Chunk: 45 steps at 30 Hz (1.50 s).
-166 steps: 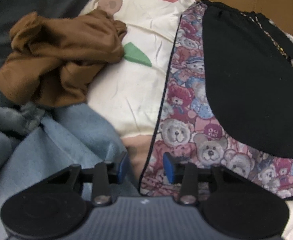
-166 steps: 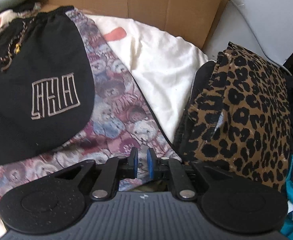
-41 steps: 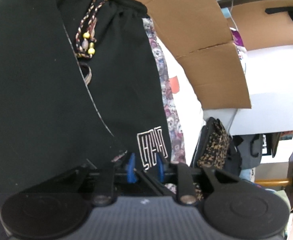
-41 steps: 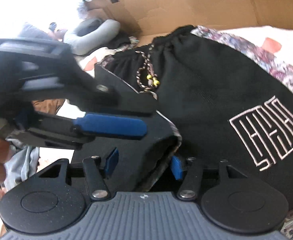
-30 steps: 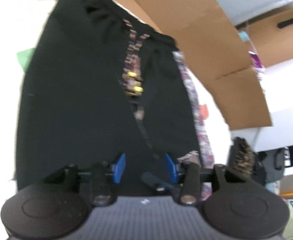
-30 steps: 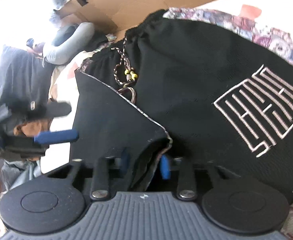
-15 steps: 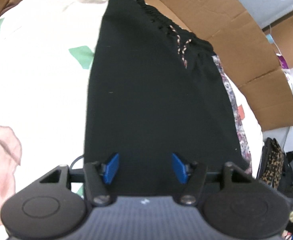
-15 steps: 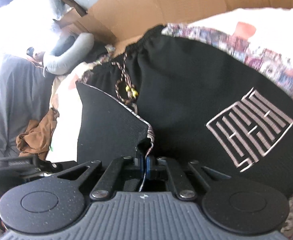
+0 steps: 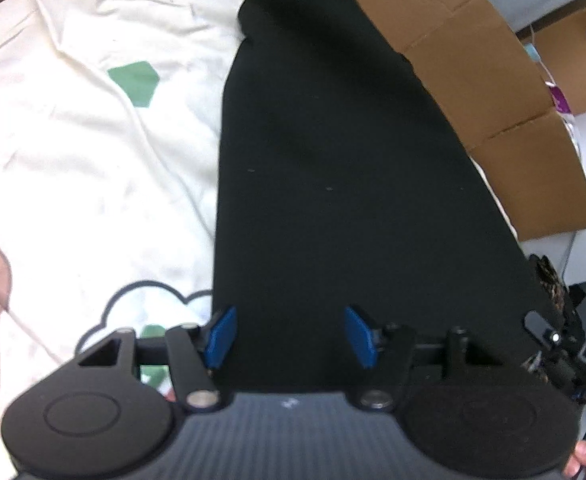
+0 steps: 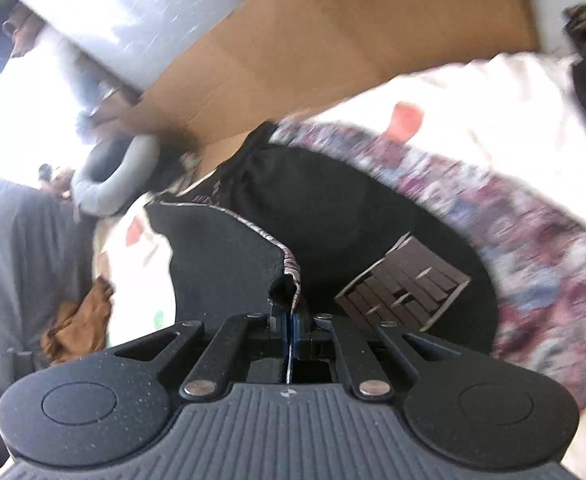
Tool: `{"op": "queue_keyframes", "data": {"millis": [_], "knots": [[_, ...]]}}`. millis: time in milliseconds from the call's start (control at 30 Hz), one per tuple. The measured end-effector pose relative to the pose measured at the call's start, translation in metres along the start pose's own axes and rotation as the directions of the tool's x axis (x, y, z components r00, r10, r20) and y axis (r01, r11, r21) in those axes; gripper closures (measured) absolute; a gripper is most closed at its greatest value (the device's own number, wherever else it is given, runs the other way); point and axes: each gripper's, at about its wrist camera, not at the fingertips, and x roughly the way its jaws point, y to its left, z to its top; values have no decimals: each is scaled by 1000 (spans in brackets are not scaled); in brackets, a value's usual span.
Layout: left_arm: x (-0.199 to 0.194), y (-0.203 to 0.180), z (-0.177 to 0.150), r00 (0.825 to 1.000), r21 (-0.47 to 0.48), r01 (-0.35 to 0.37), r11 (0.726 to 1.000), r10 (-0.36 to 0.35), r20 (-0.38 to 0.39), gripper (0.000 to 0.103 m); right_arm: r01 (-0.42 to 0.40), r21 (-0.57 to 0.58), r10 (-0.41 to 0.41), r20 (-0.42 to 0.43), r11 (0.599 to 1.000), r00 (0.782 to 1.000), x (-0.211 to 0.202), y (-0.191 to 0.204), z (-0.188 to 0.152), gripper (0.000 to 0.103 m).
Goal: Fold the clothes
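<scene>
Black shorts [image 9: 333,180] lie spread on a cream sheet [image 9: 73,160], filling the middle of the left wrist view. My left gripper [image 9: 290,336] hangs open just over their near part, blue pads [image 9: 221,336] wide apart and pressing on nothing. My right gripper [image 10: 291,320] is shut on a folded hem corner of the black shorts [image 10: 221,256] and holds it lifted off the rest. The embroidered logo [image 10: 403,284] shows just right of that grip. The waistband [image 10: 253,148] lies at the far end.
A teddy-bear print cloth [image 10: 533,240] lies under the shorts to the right. Cardboard panels [image 10: 333,40] wall off the back. A brown garment [image 10: 81,320] and a grey neck pillow [image 10: 109,176] sit to the left. A leopard-print bag [image 9: 549,280] stands at the far right.
The right gripper closed on the folded hem and rose with it. The left gripper opened wider, let the cloth go and drew back along the shorts.
</scene>
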Motion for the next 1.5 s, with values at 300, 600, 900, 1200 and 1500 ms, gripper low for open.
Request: {"op": "queue_keyframes", "data": {"millis": [300,600,900,1200,1500], "knots": [[7,4,-8,998,-37,3,999,-5,-70,43,67,44,-70,76,997,995,-37,-21,11,102],[10,3,-9,993,-15,-5,1000,3,-116,46,180,89,-192,159,980,968,-76,-49,23,102],[18,-4,-23,978,-36,81,996,-86,-189,46,281,153,-305,161,947,939,-89,-80,20,102],[26,-17,-42,952,-60,153,986,-163,-260,46,329,190,-357,135,925,924,-91,-101,11,102],[45,-44,-70,913,19,187,982,-167,-371,73,369,208,-395,101,906,913,-85,-117,1,102]]}}
